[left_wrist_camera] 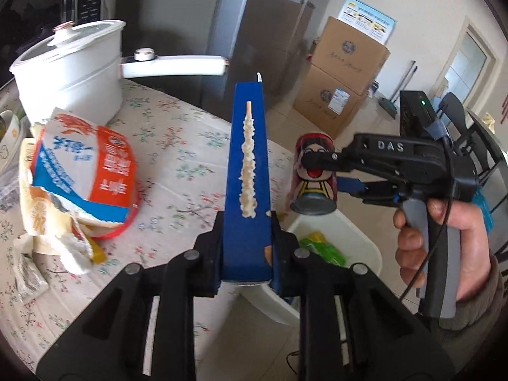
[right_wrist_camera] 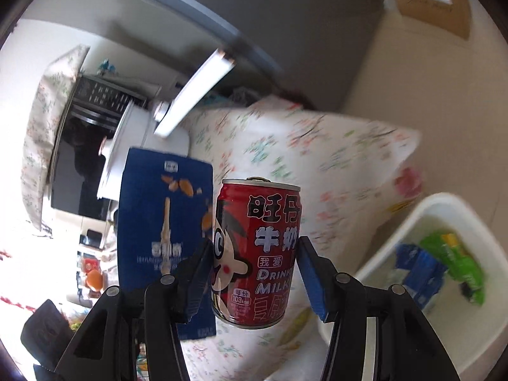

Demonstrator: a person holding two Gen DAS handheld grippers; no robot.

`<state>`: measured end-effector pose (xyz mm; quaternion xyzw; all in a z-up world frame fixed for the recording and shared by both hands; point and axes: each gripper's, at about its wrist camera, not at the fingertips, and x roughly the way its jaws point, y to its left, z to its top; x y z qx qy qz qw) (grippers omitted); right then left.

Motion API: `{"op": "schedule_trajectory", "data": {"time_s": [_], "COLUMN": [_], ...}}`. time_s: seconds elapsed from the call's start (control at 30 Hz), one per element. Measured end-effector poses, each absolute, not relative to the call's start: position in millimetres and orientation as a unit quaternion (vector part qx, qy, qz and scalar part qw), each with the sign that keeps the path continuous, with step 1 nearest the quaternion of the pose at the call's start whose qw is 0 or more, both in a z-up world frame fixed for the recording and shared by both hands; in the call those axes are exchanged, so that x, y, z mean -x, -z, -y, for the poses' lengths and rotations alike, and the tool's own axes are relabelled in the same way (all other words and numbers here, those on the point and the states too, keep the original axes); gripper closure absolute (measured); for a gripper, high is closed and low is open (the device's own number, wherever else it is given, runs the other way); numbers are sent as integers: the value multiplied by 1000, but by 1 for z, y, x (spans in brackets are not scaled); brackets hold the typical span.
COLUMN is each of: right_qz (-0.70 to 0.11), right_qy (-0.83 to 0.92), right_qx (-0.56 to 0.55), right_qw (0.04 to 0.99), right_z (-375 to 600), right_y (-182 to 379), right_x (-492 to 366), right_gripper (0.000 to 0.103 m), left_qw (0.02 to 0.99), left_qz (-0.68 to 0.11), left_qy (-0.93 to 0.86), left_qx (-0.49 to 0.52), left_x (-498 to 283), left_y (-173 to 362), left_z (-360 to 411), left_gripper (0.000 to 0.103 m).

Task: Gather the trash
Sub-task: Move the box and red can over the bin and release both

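Note:
My left gripper [left_wrist_camera: 246, 254] is shut on a tall blue snack box [left_wrist_camera: 247, 158], held upright above the table's edge with its narrow side toward the camera. To its right, a person's hand [left_wrist_camera: 444, 222] holds my right gripper [left_wrist_camera: 324, 174], which is shut on a red milk drink can [left_wrist_camera: 312, 203] with a cartoon face. In the right wrist view the pads of the right gripper [right_wrist_camera: 254, 250] press both sides of the can [right_wrist_camera: 257, 222], and the blue box [right_wrist_camera: 162, 222] hangs just left of it. Below both lies a white bin [left_wrist_camera: 362, 238] [right_wrist_camera: 444, 209] with green and blue wrappers inside.
A white electric pot [left_wrist_camera: 70, 73] with a long handle stands at the table's back left. A torn blue, white and orange bag [left_wrist_camera: 85, 174] and small sachets [left_wrist_camera: 28, 279] lie on the floral tablecloth [left_wrist_camera: 177, 146]. Cardboard boxes [left_wrist_camera: 343, 76] and a grey fridge [left_wrist_camera: 270, 16] stand behind.

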<state>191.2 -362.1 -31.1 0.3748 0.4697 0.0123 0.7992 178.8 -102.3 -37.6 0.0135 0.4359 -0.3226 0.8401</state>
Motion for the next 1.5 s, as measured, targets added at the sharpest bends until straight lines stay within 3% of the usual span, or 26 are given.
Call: {"op": "schedule_trajectory", "data": {"time_s": [0.33, 0.73, 0.83, 0.87, 0.9, 0.93, 1.27, 1.5], "right_qz": [-498, -600, -619, -625, -628, -628, -580, -544], "right_qy": [62, 65, 66, 68, 71, 72, 70, 17], "right_qx": [-324, -229, -207, -197, -190, -188, -187, -167], "right_qw": [802, 764, 754, 752, 751, 752, 790, 822], "right_z": [416, 416, 407, 404, 403, 402, 387, 344], "right_y": [25, 74, 84, 87, 88, 87, 62, 45], "right_x": [-146, -141, -144, -145, -145, -145, -160, -182], "right_gripper": [48, 48, 47, 47, 46, 42, 33, 27], "left_qw": [764, 740, 734, 730, 732, 738, 794, 851], "left_qz": [-522, -569, -587, -594, -596, -592, -540, -496], "left_qy": [378, 355, 341, 337, 331, 324, 279, 171], "left_qx": [-17, -33, -16, -5, 5, 10, 28, 16], "left_x": [-137, -125, -133, -137, -142, -144, -174, -195], "left_y": [84, 155, 168, 170, 170, 166, 99, 57], "left_z": [176, 226, 223, 220, 216, 211, 150, 68], "left_gripper": [77, 77, 67, 56, 48, 48, 48, 47]}}
